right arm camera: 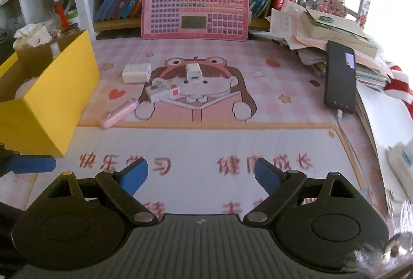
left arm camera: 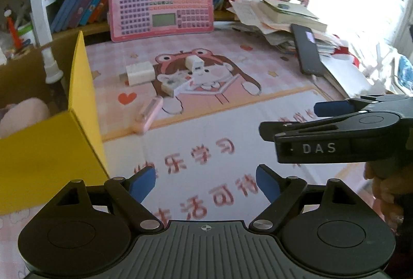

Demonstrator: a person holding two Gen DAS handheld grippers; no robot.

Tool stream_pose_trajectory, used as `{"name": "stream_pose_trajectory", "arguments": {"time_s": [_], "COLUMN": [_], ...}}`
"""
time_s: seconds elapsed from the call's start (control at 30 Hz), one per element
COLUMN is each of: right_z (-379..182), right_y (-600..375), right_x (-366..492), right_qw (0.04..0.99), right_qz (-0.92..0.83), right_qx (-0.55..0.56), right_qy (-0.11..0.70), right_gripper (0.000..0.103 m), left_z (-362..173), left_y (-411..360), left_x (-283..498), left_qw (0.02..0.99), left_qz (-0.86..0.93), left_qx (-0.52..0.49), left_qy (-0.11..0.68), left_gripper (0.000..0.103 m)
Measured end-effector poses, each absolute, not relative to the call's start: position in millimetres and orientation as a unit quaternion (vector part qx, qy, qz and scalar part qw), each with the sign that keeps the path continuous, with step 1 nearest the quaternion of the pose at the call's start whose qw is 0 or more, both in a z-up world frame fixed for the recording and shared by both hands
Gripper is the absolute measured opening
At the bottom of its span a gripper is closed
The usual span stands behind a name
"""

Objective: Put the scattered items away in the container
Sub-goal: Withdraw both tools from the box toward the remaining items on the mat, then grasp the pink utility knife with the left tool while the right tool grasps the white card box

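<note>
At the left edge of the counter (right arm camera: 206, 144) stands the yellow box (right arm camera: 49, 100), the container for the job. Something pale and soft-looking and a white bottle already lie inside it, though I cannot say whether they belong to the tidying. Just right of the box, on the cartoon mat, the scattered items wait untouched: a pink stick-shaped case (right arm camera: 119, 111) nearest the box, a white charger block (right arm camera: 136, 73) farther back, a flat white gadget with a red mark (right arm camera: 162, 93) beside it, and a small white plug adapter (right arm camera: 194, 73) farthest right. So I judge that most or all of the work remains.

The left tool (left arm camera: 205, 184) hovers low over the near part of the mat, angled downward, spread wide and empty. The right tool (right arm camera: 200, 177) hangs alongside it to the right, likewise tilted down, wide apart, gripping nothing.
</note>
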State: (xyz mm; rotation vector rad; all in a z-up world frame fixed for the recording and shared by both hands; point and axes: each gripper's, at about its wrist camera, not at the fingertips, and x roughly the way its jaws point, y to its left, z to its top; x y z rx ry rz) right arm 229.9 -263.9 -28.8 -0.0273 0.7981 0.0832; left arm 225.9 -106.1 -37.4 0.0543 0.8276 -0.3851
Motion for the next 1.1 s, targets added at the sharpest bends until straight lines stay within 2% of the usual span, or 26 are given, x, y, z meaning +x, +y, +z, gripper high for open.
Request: {"name": "stream_pose_trajectory", "arguments": {"time_s": [0.1,0.23,0.3,0.5,0.7,0.87,1.1], "right_z": [-30,-34,-36,-45,-59,-70,-80], "right_y": [-273,-278,-278,-273,-259,-246,-230], "right_x": [246,268,279,317,358,391,425], "right_qw": [0.919,0.914,0.911,0.901,0.89,0.881,0.871], "right_qz": [0.058,0.091,0.113,0.167,0.205,0.228,0.252], "right_qx": [-0.011,-0.011,-0.012,-0.027,-0.049,-0.058,-0.067], "right_qy": [0.389,0.395,0.396,0.399,0.403,0.41,0.417], "right_gripper": [0.089,0.088,0.08,0.066,0.065,0.065,0.065], "left_z": [-38,-41,-43,-49,-61,-72,-83], "left_y": [-112,-121,-126,-133,-133,-129,-122], "left_x": [239,257,265,295,323,343,359], "left_qw": [0.901,0.904,0.907,0.912,0.908,0.904,0.898], "left_qz": [-0.165,-0.135,-0.122,-0.073,-0.045,-0.03,-0.002], "left_qx": [0.02,0.027,0.039,0.052,0.051,0.047,0.027], "left_qy": [0.4,0.405,0.402,0.4,0.414,0.423,0.44], "left_gripper": [0.086,0.068,0.065,0.064,0.06,0.053,0.052]}}
